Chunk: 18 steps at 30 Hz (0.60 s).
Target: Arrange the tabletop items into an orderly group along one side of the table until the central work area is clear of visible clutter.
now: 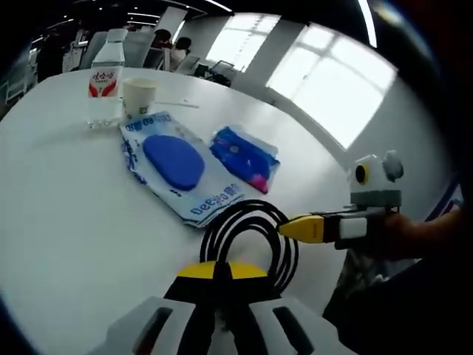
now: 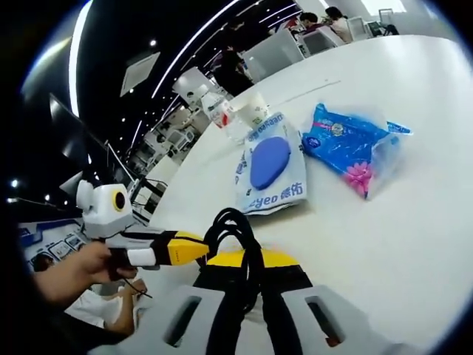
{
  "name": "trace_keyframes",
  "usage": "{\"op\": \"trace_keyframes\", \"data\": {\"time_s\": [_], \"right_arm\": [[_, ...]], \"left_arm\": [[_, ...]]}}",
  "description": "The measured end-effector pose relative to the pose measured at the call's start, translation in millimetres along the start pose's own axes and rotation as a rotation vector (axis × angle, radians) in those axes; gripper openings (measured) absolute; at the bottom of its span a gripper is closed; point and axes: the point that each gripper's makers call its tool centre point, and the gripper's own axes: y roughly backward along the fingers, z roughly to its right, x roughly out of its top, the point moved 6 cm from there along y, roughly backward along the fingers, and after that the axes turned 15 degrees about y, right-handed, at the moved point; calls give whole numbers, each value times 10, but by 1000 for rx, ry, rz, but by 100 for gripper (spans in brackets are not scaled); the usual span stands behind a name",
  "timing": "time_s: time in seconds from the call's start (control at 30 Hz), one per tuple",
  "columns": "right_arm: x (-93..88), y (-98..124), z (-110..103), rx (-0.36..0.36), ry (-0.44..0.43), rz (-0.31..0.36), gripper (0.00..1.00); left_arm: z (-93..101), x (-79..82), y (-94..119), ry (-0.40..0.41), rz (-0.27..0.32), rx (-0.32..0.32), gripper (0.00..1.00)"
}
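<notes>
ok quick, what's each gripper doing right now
Left gripper: shut on the black cable.
Right gripper: shut on the same black cable, further along the coil.

**Bright daylight, strong fisheye warp**

Daylight pours through blown-out windows (image 1: 336, 89) — the white table (image 1: 66, 222) glares, shadows stay soft. Ceiling light strips (image 2: 185, 55) streak in curves — edges bend, and the background blurs slightly.

Glossy plastic packets (image 1: 181, 174), smooth white table (image 1: 66, 222).
</notes>
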Motion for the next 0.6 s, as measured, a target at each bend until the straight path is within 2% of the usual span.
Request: {"op": "trace_keyframes", "data": {"time_s": [0.43,0.6], "right_arm": [[-86,-26,112,-52,5,-39,2],[-113,-44,137,-67,36,-50,2]], "left_arm": [[-57,23,-170,-28,-31,-14,1],[-98,6,-202,-52,-43,-7,1]]}}
